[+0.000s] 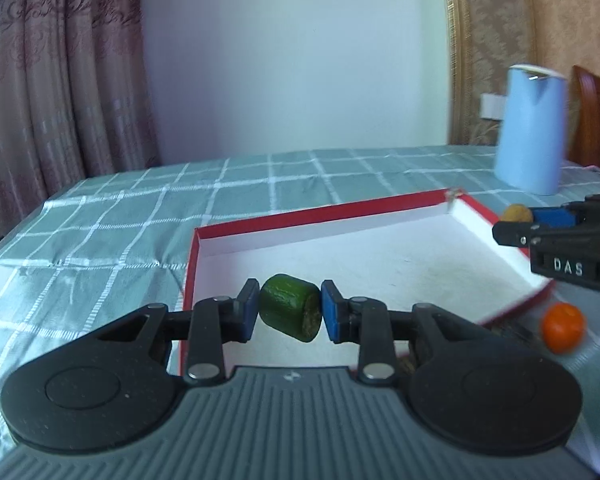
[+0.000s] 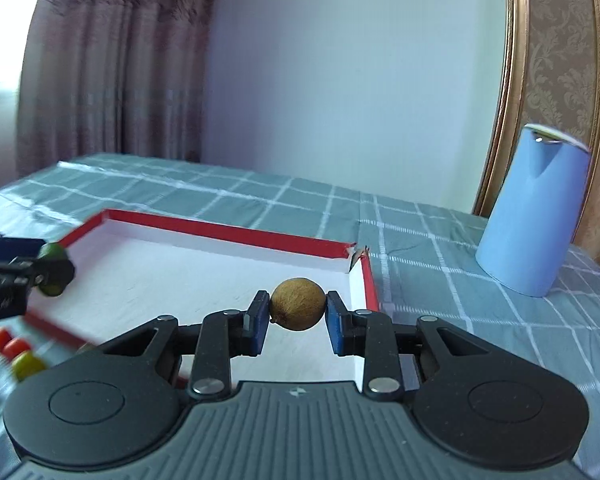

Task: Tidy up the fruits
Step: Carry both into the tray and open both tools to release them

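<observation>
Two close wrist views, shared tray [image 1: 380, 204]

One legible marking: the raised letters "DAS" on the black body of my right gripper [image 1: 518, 224], seen from my left wrist view. Faint lettering on my left gripper [image 2: 52, 266] body in the right view is too blurred to read.

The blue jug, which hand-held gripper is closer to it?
Right. The right hand-held gripper is beside the blue jug; the left hand-held gripper is across the red box.
</observation>
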`<state>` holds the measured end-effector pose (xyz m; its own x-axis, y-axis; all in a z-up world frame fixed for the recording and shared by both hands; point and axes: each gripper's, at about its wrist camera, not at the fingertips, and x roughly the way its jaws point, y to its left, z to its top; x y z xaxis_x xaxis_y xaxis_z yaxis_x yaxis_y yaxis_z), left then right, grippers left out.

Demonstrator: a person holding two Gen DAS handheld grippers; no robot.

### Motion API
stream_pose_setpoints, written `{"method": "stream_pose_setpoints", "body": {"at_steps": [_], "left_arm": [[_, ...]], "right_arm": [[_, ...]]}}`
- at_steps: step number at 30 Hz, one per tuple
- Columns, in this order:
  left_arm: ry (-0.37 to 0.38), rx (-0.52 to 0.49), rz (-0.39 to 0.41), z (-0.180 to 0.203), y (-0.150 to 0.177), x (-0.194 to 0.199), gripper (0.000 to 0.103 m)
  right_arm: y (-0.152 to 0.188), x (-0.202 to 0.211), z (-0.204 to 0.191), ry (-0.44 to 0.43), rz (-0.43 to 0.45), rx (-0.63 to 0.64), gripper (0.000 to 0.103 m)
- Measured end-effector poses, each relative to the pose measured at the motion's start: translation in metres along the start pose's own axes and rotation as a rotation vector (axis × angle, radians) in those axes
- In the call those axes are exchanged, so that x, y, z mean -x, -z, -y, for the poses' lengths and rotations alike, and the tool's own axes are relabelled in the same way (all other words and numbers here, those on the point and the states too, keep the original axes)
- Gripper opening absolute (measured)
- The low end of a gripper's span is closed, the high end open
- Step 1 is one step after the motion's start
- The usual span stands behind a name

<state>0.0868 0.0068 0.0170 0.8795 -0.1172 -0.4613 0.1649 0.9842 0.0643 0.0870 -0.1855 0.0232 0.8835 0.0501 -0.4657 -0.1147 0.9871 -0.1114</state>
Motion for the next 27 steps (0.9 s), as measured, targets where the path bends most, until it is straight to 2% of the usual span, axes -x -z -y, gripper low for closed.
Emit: {"method": "stream_pose_setpoints", "body": {"at_steps": [3,8,12,18,20,21,22,23,24,27], "left_arm": [[-0.040,0.036,-0.036,-0.005,-0.007,-0.026,0.030],[-0.067,0.088,-0.087,-0.016,-0.016,-0.058,0.030],[-0.065,0.097,-0.135,-0.021,-0.014,-0.070,0.030],[-0.057,0.090,-0.148,-0.018,-0.012,-0.071,0.033],[-0.060,0.084,-0.152,-0.017,-0.011,-0.072,0.049],[-0.061,0.083,-0.144,-0.016,-0.011,-0.070,0.052],[-0.063,0.078,-0.136,-0.015,-0.011,-0.069,0.059],[-0.070,0.076,-0.125,-0.014,-0.011,-0.066,0.074],[-0.076,0.078,-0.109,-0.014,-0.011,-0.063,0.080],[-0.082,0.070,-0.055,-0.013,-0.011,-0.053,0.087]], "right_arm": [[-0.012,-0.035,0.003,0.004,-0.060,-0.035,0.029],[-0.017,-0.078,-0.004,-0.001,-0.149,-0.022,0.029],[-0.020,-0.085,-0.007,-0.015,-0.176,-0.021,0.029],[-0.017,-0.092,-0.011,-0.027,-0.234,-0.023,0.030],[-0.018,-0.091,-0.012,-0.026,-0.228,-0.015,0.029],[-0.018,-0.091,-0.012,-0.024,-0.228,-0.008,0.029],[-0.018,-0.091,-0.013,-0.019,-0.231,-0.007,0.029],[-0.017,-0.092,-0.013,-0.017,-0.234,-0.007,0.029],[-0.017,-0.092,-0.014,-0.017,-0.236,-0.004,0.030],[-0.016,-0.090,-0.015,-0.013,-0.233,0.007,0.030]]}}
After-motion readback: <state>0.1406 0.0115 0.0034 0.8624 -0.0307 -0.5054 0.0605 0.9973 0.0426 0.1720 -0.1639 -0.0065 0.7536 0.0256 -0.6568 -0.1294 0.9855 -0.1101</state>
